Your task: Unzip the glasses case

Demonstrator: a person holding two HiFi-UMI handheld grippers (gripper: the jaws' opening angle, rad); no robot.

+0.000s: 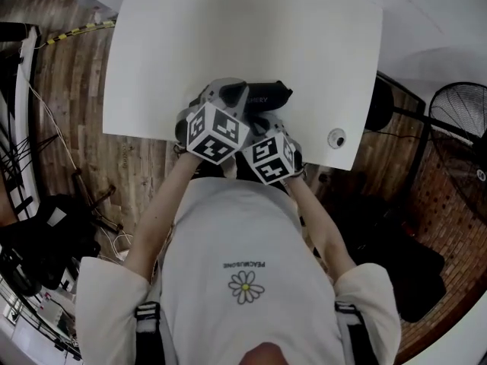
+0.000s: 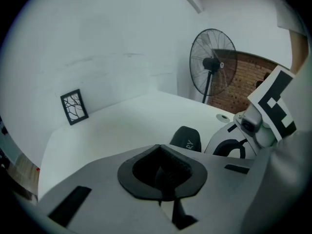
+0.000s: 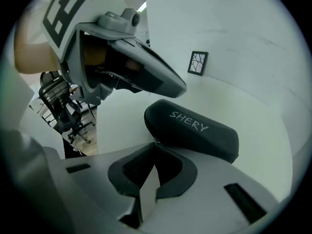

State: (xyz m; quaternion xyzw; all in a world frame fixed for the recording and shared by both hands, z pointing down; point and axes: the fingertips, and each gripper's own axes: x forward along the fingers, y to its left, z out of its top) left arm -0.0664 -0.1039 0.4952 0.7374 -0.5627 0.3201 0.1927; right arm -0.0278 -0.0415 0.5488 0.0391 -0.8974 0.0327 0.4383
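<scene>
Carefully: my right fingers [image 3: 170,169] are closed at the near end of the glasses case [image 3: 192,128] on the desk [image 3: 253,106]. My left fingers [image 2: 180,172], closed and empty, should brace it while I draw steadily round its edge.

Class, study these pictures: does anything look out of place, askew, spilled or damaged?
Nothing stands out. The glasses case lies flat and closed on the white table, with no visible damage and nothing spilled around it.
</scene>
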